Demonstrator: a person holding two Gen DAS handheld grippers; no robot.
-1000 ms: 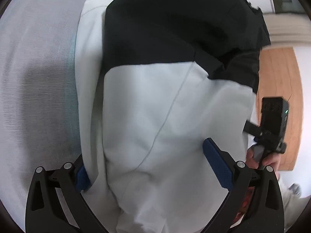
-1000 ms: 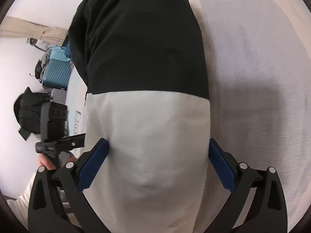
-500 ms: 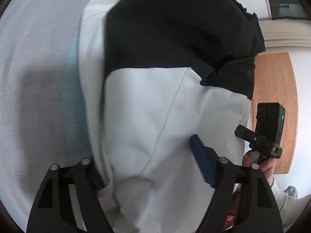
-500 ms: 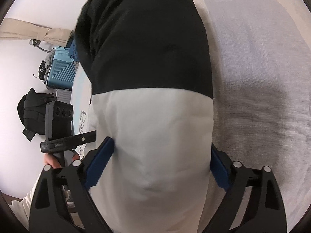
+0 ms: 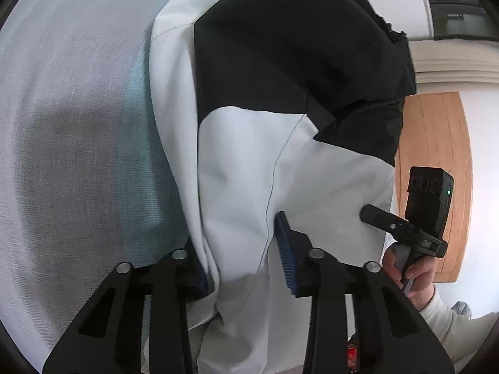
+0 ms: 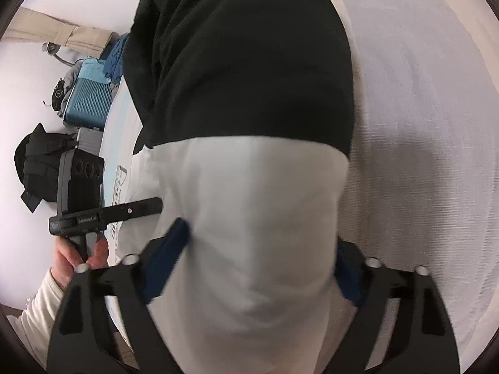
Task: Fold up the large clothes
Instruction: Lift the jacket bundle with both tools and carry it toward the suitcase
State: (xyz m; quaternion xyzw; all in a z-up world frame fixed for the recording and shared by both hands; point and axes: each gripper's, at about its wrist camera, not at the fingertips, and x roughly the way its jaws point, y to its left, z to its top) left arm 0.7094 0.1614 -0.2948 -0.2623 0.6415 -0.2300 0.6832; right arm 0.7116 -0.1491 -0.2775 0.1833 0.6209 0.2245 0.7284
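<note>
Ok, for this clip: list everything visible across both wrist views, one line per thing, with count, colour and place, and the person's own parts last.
garment: one, white lower part with black upper part, spread on the bed, its white end bunched between both grippers
bed cover: one, pale grey, under the garment
suitcase: one, blue, on the floor beside the bed
bag: one, black, on the floor near the suitcase
wooden panel: one, light brown, beyond the bed
left gripper: black with blue pads, jaws just been closing, white cloth pinched between them
right gripper: black with blue pads, jaws just been closing around the white cloth
hands: two, cream sleeves, each holding a gripper handle
</note>
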